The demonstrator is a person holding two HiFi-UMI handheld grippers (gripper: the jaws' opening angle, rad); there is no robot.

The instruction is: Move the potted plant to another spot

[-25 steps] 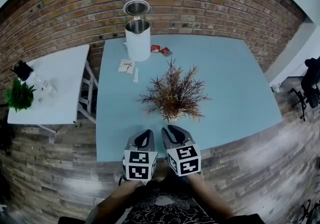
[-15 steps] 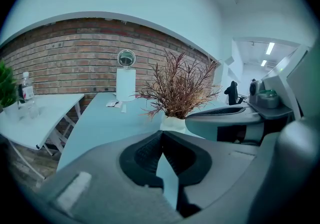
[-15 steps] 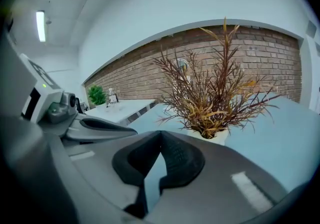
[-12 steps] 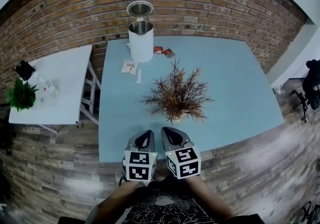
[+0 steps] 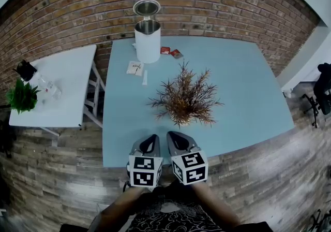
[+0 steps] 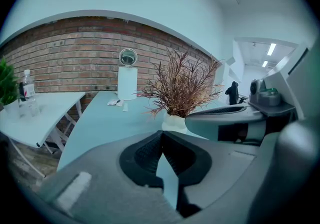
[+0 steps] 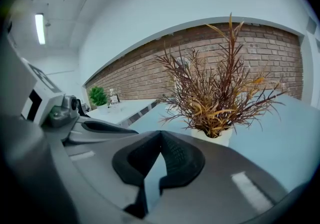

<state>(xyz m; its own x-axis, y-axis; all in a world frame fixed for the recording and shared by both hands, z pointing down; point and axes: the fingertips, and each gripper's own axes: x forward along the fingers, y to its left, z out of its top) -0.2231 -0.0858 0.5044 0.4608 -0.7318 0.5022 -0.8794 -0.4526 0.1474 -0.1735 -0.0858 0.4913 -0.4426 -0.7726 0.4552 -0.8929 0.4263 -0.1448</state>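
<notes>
Little has moved since a second ago: both claws hold their place at the near edge of the surface (image 5: 248, 86), while the plant and everything beyond slid slightly together in the head view, so I judge the camera shifted, not the pot. Left claw (image 5: 150, 140) and right claw (image 5: 174, 136) have jaws pressed together, nothing between. Ahead of the right claw, apart from it, the potted plant (image 5: 185, 99) stands upright. Far ahead of the left claw is a white container (image 5: 148, 39). Whether the plant waits for lifting or already stands at its new spot, I cannot tell.
</notes>
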